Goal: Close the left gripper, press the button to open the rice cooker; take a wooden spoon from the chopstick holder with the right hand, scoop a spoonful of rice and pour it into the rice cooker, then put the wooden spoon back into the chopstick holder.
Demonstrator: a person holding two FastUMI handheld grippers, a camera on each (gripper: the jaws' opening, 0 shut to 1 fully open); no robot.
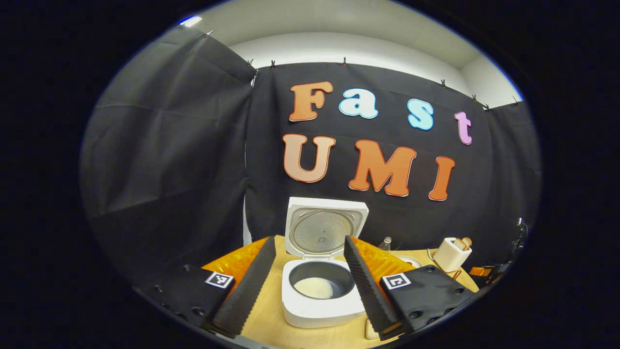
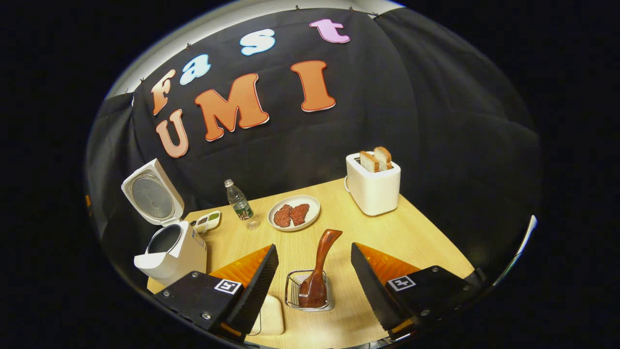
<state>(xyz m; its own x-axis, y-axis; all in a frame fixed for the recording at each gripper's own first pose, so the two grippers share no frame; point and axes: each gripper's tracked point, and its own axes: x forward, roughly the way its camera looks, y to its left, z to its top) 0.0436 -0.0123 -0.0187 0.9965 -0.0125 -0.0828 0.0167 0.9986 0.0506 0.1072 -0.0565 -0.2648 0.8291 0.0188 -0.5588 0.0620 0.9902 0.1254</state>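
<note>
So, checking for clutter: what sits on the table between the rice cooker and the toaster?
In the right gripper view, between rice cooker and toaster: a small tray, a bottle, a plate.

left gripper view close, facing open rice cooker (image 1: pixel 322 286), right gripper view higher, overlooking table (image 2: pixel 411 232), sharing cooker

The right gripper (image 2: pixel 314 271) hangs open above the chopstick holder (image 2: pixel 310 291) near the desk's (image 2: pixel 411 232) front edge; the wooden spoon (image 2: pixel 317 271) stands inside.
</note>
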